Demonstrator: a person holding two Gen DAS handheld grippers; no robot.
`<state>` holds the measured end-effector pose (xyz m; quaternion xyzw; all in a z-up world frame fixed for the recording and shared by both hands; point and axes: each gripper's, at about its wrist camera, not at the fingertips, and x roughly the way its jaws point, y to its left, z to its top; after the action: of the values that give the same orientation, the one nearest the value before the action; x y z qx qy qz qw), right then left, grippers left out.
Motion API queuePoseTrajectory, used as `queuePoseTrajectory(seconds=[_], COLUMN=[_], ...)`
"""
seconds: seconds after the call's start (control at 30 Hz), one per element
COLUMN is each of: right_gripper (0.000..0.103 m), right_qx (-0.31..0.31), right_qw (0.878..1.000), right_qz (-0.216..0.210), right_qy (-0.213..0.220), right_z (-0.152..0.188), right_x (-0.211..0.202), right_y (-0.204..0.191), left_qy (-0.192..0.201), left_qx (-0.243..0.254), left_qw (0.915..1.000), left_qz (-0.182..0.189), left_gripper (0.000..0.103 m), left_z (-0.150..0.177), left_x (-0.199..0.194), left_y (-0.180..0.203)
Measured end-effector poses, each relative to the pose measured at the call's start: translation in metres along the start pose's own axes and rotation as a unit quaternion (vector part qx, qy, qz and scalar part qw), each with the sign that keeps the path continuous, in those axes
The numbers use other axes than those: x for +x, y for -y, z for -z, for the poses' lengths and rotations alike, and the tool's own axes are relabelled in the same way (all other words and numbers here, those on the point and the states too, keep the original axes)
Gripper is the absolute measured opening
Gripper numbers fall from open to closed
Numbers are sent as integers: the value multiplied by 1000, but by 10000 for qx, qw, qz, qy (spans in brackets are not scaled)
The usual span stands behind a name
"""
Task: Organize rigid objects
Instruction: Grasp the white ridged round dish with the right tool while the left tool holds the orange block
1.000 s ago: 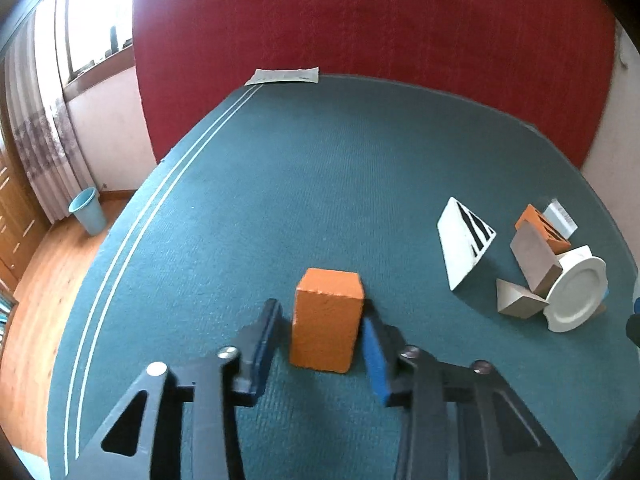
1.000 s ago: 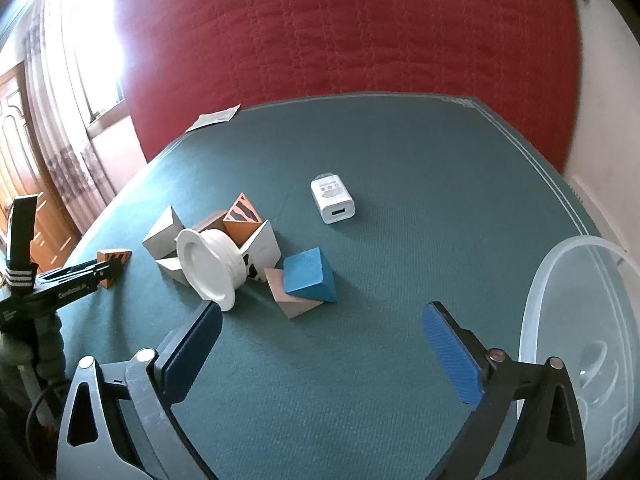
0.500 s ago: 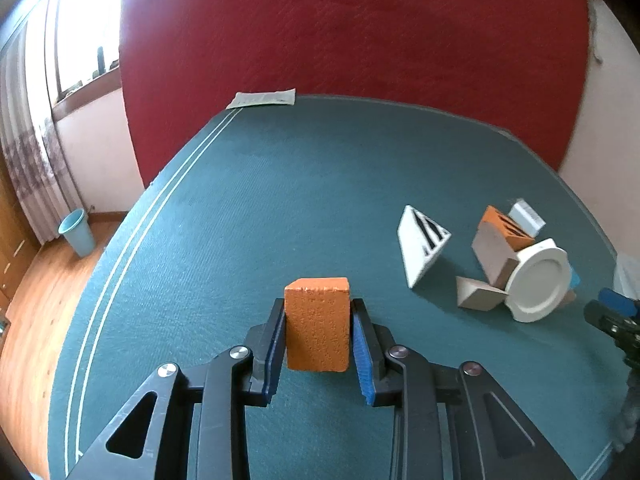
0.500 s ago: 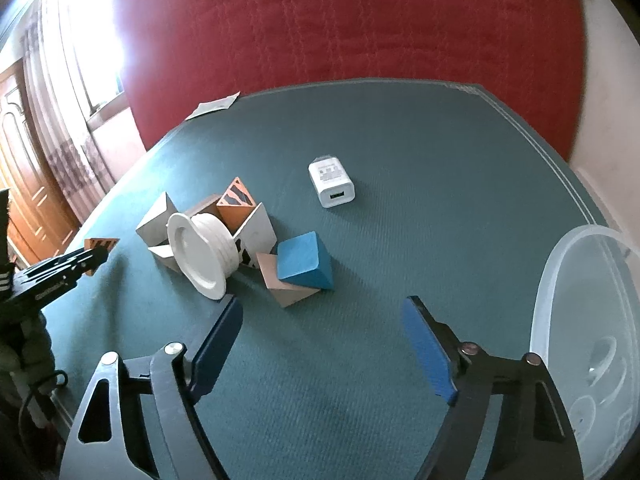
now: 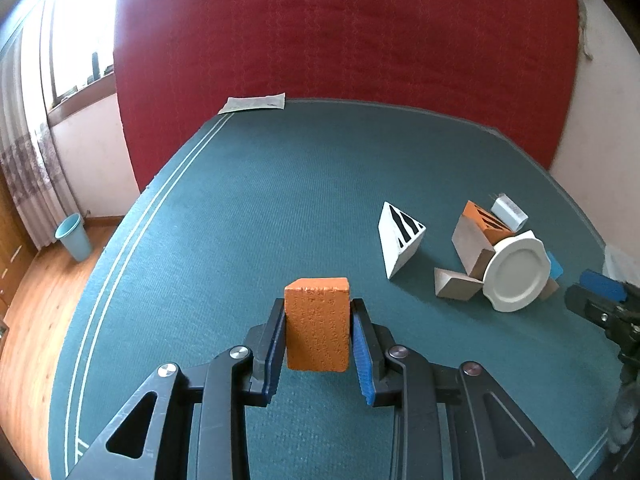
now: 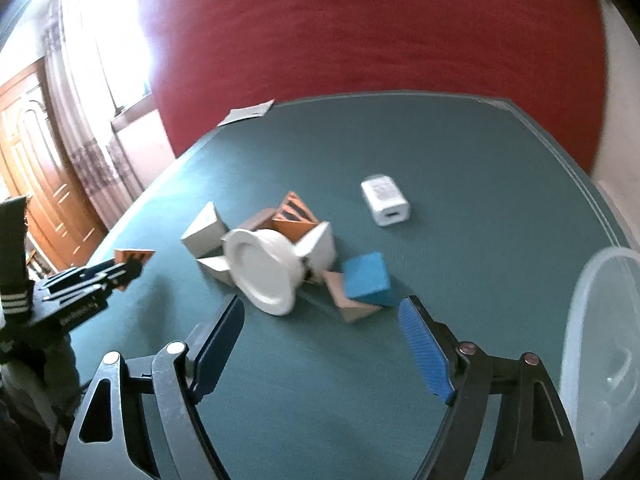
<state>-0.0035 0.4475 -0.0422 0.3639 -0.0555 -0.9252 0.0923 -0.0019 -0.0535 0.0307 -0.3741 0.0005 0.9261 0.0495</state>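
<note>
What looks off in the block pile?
The white plate stands on edge, tipped against the blocks instead of lying flat, and a blue block rests tilted on a tan wedge. The orange block sits squarely in the left tool.

Left gripper [image 5: 318,336] fingers clamped together; right gripper [image 6: 322,348] fingers spread wide.

A lived-in home room: a teal carpeted surface [image 5: 280,200] backed by a red quilted panel [image 5: 340,32], curtained window [image 5: 36,128] far left, wooden door [image 6: 36,160], wood floor [image 5: 36,300] and small blue bin [image 5: 74,237].
</note>
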Motion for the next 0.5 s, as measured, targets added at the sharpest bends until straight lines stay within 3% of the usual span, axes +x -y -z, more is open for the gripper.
queuePoseTrajectory(seconds=[0.5], right_gripper=[78], right_qx=[-102], right_qw=[9989], right_qz=[-408], right_qy=[-217], right_z=[-22], right_x=[43], right_y=[-24], left_qy=[-21], left_qx=[-59], left_qw=[10000], left_qz=[27], left_gripper=[32], left_z=[1], left_x=[-1], left_y=[-1])
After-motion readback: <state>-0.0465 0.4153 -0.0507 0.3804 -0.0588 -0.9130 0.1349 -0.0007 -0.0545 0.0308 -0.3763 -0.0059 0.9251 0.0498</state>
